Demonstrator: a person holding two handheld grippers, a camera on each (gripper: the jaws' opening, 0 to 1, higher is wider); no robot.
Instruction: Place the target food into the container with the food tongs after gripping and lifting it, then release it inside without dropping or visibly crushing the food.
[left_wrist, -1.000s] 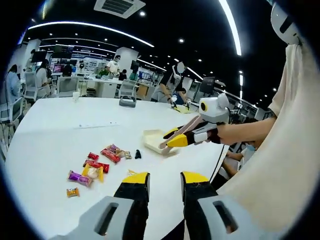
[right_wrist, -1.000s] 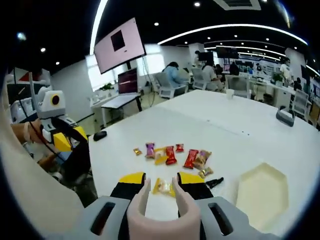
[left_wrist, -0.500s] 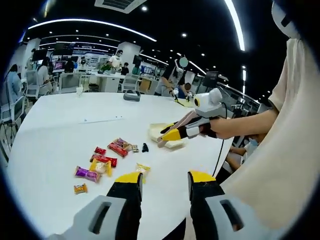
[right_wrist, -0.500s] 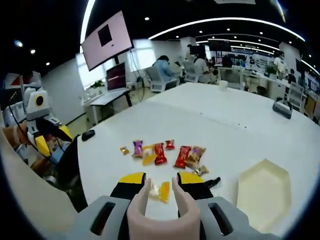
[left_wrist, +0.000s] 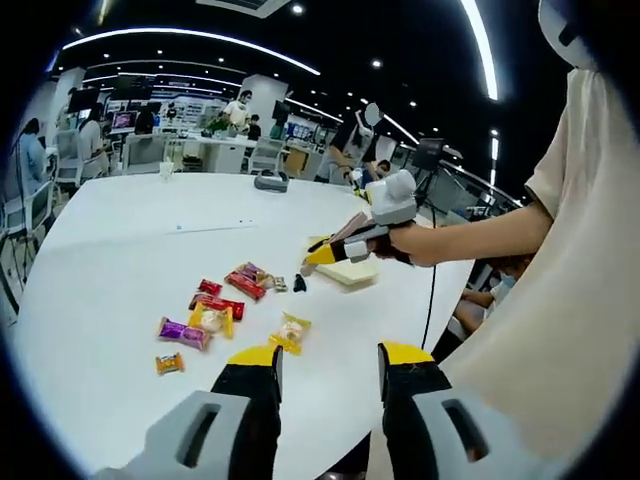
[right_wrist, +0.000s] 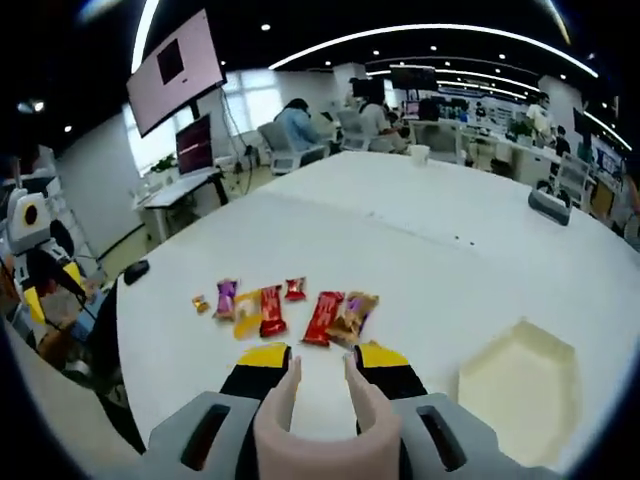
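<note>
Right gripper view: pink tongs (right_wrist: 318, 400) hide the table just ahead.

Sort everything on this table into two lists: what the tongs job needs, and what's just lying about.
For the job:
tongs, held in the right gripper
hexagonal tray
wrapped snacks

Lying about:
small black item near the tray
grey object at the far side
cup
</note>
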